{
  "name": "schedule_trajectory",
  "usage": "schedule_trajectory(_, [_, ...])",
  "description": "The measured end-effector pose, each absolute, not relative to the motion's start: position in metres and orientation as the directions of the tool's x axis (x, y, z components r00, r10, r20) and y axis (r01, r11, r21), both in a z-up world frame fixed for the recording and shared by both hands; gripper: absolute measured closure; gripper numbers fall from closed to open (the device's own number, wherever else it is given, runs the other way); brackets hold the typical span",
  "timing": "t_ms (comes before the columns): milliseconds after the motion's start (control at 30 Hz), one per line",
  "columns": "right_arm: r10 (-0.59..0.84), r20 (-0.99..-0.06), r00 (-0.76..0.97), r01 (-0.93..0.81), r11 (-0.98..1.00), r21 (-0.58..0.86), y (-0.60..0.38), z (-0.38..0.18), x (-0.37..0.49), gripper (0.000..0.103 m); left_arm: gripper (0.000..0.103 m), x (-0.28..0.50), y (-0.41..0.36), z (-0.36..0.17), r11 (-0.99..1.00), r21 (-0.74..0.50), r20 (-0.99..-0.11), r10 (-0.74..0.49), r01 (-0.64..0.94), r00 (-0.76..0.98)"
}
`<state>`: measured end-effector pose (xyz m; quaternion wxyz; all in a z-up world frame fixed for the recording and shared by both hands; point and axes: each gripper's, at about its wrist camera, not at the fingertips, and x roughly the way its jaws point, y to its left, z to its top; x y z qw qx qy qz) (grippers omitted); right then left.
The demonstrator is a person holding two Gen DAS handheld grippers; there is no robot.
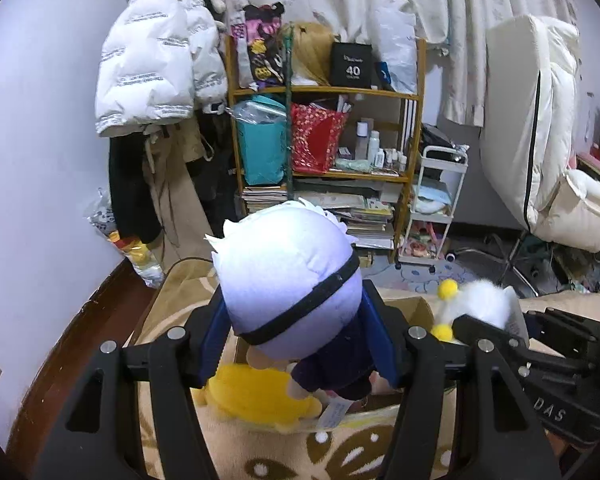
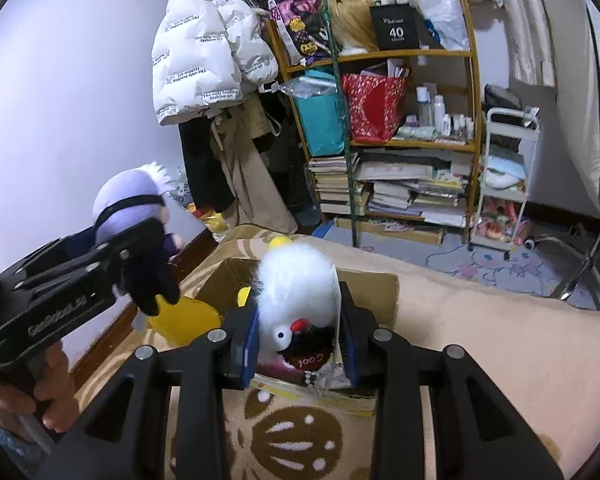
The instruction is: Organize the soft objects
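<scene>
Clamping white-haired doll (image 1: 288, 276) in left gripper (image 1: 296, 344), right gripper (image 2: 300, 340) pinching fluffy white plush (image 2: 296, 280) (over box (image 2: 380, 292)).

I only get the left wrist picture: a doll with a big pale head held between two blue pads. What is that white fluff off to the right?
Observer: A white furry plush with a red beak, clamped in the right gripper above the cardboard box.
Operator: Does it wear anything?
Observer: Something black at its front reads "COOL", upside down.
Operator: Who is holding my doll's gripper?
Observer: A bare hand wraps the handle of the left gripper; the doll hangs beside the box, over a yellow plush.
</scene>
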<state>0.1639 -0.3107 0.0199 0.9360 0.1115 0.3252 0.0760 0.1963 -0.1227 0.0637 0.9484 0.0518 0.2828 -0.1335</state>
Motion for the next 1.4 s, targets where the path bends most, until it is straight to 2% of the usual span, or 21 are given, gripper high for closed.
schedule_trajectory(267, [0.163, -0.622, 0.766, -0.066, 0.982, 0.176, -0.303, 0.008, 0.183, 0.068, 0.043, 0.221, -0.131, 0.045, 0.953, 0.043, -0.599, -0.215, 0.299, 0.771])
schedule_trajectory(400, [0.174, -0.647, 0.743, -0.075, 0.981, 0.178, -0.302, -0.006, 0.196, 0.068, 0.042, 0.235, -0.13, 0.035, 0.955, 0.021, -0.643, -0.215, 0.297, 0.735])
schedule_trajectory(667, [0.193, -0.691, 0.697, -0.09, 0.979, 0.182, -0.301, -0.03, 0.208, 0.067, 0.038, 0.242, -0.139, 0.023, 0.947, 0.054, -0.669, -0.201, 0.316, 0.715])
schedule_trajectory(733, [0.196, -0.702, 0.685, -0.086, 0.978, 0.189, -0.302, -0.033, 0.209, 0.067, 0.034, 0.243, -0.139, 0.023, 0.949, 0.041, -0.669, -0.206, 0.312, 0.714])
schedule_trajectory(800, [0.208, -0.702, 0.681, -0.083, 0.975, 0.208, -0.303, -0.033, 0.208, 0.067, 0.026, 0.242, -0.137, 0.025, 0.953, 0.036, -0.662, -0.204, 0.302, 0.721])
schedule_trajectory(933, [0.198, -0.701, 0.685, -0.08, 0.977, 0.197, -0.303, -0.029, 0.207, 0.067, 0.019, 0.24, -0.13, 0.033, 0.963, 0.016, -0.646, -0.195, 0.268, 0.738])
schedule_trajectory(1000, [0.196, -0.703, 0.683, -0.08, 0.977, 0.195, -0.304, -0.027, 0.207, 0.063, 0.013, 0.24, -0.127, 0.036, 0.97, 0.034, -0.644, -0.164, 0.242, 0.747])
schedule_trajectory(1067, [0.189, -0.707, 0.682, -0.071, 0.979, 0.193, -0.303, -0.025, 0.206, 0.045, 0.012, 0.238, -0.123, 0.042, 0.975, 0.051, -0.636, -0.137, 0.218, 0.759])
schedule_trajectory(1200, [0.187, -0.694, 0.695, -0.077, 0.98, 0.186, -0.3, -0.015, 0.197, 0.039, 0.007, 0.233, -0.112, 0.053, 0.978, 0.035, -0.634, -0.137, 0.205, 0.761])
schedule_trajectory(1267, [0.18, -0.688, 0.703, -0.077, 0.981, 0.178, -0.298, -0.009, 0.192, 0.026, 0.004, 0.229, -0.107, 0.06, 0.98, 0.032, -0.623, -0.135, 0.198, 0.771])
schedule_trajectory(1333, [0.173, -0.678, 0.714, -0.075, 0.982, 0.172, -0.297, -0.002, 0.187, 0.024, 0.003, 0.223, -0.102, 0.066, 0.982, 0.033, -0.611, -0.129, 0.187, 0.781])
schedule_trajectory(1400, [0.169, -0.67, 0.723, -0.065, 0.982, 0.178, -0.299, 0.006, 0.181, 0.015, 0.002, 0.216, -0.096, 0.071, 0.983, 0.033, -0.601, -0.127, 0.183, 0.789])
